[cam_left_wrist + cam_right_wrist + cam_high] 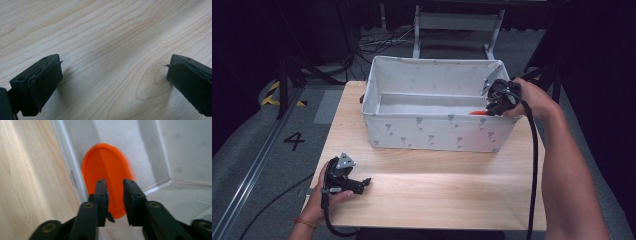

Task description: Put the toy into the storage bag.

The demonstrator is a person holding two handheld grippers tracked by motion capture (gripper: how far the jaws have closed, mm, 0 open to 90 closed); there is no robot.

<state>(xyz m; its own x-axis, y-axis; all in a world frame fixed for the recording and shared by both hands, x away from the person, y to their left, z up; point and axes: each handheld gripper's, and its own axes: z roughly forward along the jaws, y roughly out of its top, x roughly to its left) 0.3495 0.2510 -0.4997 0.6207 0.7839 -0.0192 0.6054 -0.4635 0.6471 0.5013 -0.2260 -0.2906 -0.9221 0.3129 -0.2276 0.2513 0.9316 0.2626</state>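
Our right gripper (pixel 114 195) holds the orange disc (pixel 107 167) edge-on between narrow fingers, frame centre, inside the fabric bin (pixel 432 131). It looks light, stiff, slick; we grip the rim. Left gripper (pixel 113 75) fingers stand wide, empty.

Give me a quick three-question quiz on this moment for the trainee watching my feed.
1. True or false: the left gripper is holding something.
2. Which colour is the disc in front of the right gripper? A) blue B) orange C) green
3. Where is that disc: on the bare table or inside the fabric bin?

Key
1. False: its jaws stand wide apart over bare wood.
2. B.
3. Inside the fabric bin, near its right end; the jaws straddle its edge, but a firm grip cannot be told.
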